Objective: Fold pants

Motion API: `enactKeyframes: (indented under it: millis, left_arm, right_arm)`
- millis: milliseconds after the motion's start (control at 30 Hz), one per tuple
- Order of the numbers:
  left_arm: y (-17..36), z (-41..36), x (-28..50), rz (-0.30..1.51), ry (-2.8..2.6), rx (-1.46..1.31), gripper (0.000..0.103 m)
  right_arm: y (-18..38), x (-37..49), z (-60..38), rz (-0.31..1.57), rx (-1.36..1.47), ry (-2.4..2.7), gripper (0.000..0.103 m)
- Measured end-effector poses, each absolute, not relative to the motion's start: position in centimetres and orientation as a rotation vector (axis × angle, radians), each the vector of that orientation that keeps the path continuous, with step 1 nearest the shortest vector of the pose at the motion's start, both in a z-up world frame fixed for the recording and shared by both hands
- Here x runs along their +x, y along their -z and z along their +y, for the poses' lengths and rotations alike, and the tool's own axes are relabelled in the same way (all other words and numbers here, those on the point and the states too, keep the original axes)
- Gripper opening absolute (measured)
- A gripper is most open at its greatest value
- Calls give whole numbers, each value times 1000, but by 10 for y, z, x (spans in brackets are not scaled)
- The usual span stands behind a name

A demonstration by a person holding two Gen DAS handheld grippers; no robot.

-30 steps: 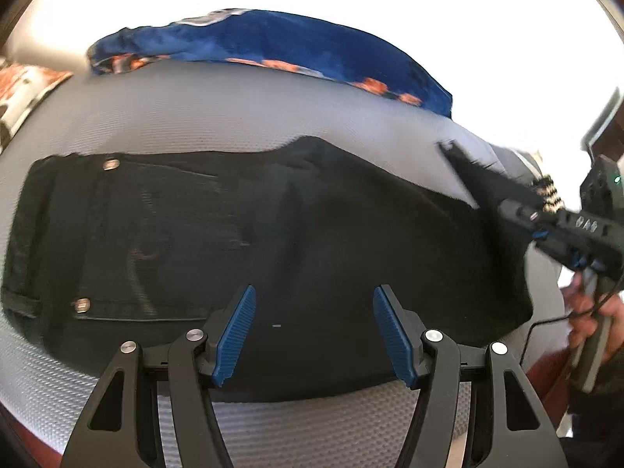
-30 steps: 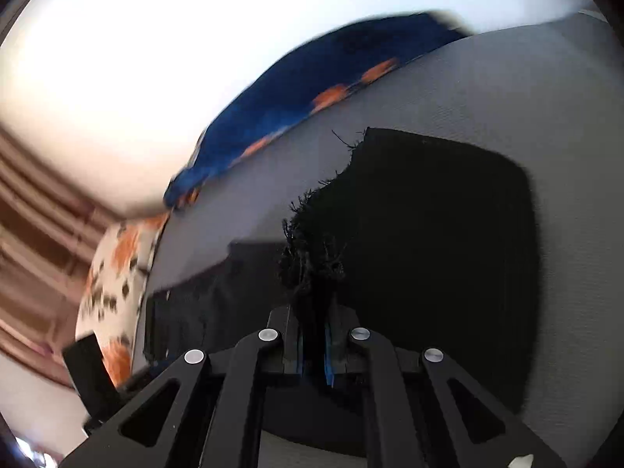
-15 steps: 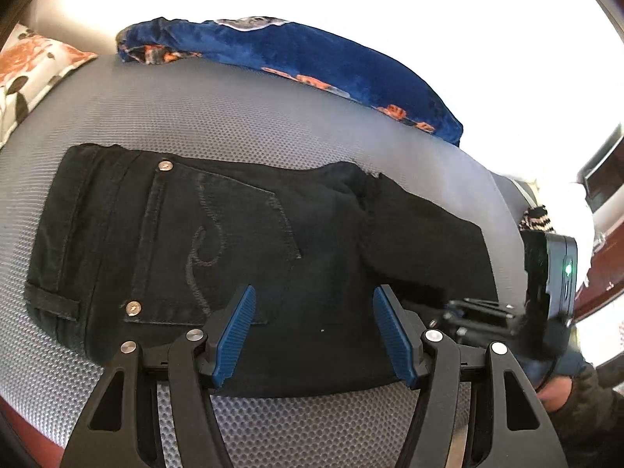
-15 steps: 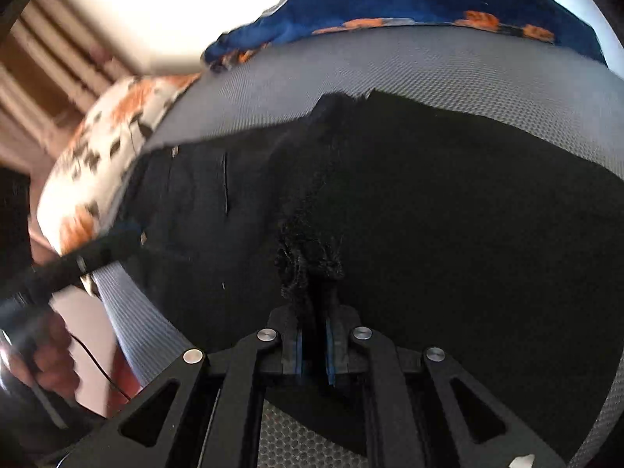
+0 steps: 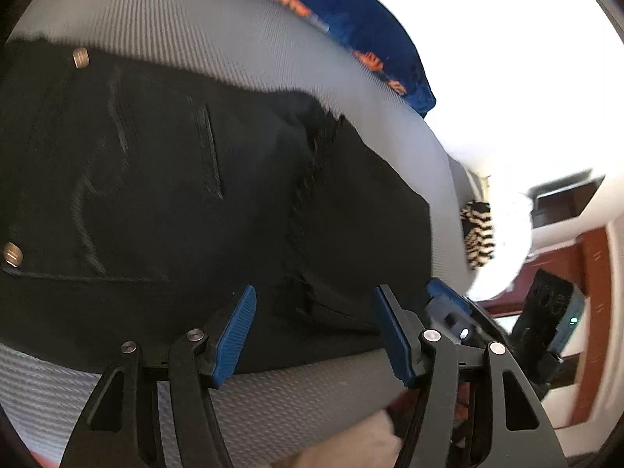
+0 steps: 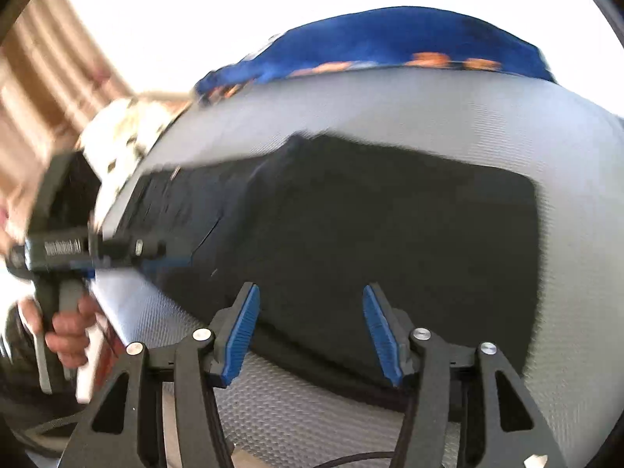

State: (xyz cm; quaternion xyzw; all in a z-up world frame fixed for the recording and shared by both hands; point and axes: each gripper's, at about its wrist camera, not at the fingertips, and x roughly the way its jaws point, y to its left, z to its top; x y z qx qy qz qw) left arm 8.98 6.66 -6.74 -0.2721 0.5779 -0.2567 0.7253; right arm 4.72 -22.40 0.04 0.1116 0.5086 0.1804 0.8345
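Black pants (image 5: 175, 195) lie folded on a grey mesh surface (image 5: 187, 27), back pocket and rivets to the left. A frayed hem (image 5: 308, 179) lies across their middle. My left gripper (image 5: 316, 331) hangs over the pants' near edge. Its jaws are closing a little, and the pads press on nothing. One blue fingertip (image 5: 444, 294) of the right gripper shows just beyond its right finger. In the right wrist view my right gripper (image 6: 312, 331) is opening over the pants (image 6: 390, 234), with no cloth held between its pads. A hand (image 6: 66, 331) holds the left tool at the left.
A blue blanket with orange print (image 5: 351, 27) lies along the far edge of the surface (image 6: 577, 273). A floral pillow (image 6: 124, 132) sits at its far left end, and a black-and-white striped cloth (image 5: 477, 234) at the right end. Red-brown furniture (image 5: 592, 273) stands beyond.
My right gripper has opened and let go of the frayed hem, which now lies on the pants. Both views have rolled, and the left one has moved closer to the cloth.
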Motion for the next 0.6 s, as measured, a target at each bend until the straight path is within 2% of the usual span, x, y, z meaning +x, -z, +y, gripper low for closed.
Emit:
enactKeyframes:
  millis: [33, 133, 367, 600]
  left_arm:
    - [71, 65, 91, 1297, 573, -631, 55]
    - [79, 61, 95, 1352, 560, -666, 49]
    - [95, 58, 97, 1434, 500, -678, 49]
    - [98, 41, 99, 1425, 532, -692, 48]
  right_arm:
    - [-2, 47, -237, 1065, 278, -353, 56]
    - [-4, 48, -259, 1046, 343, -303, 56]
    - [-2, 50, -280, 1028, 419, -264, 56]
    - [6, 50, -290, 1029, 476, -249, 56]
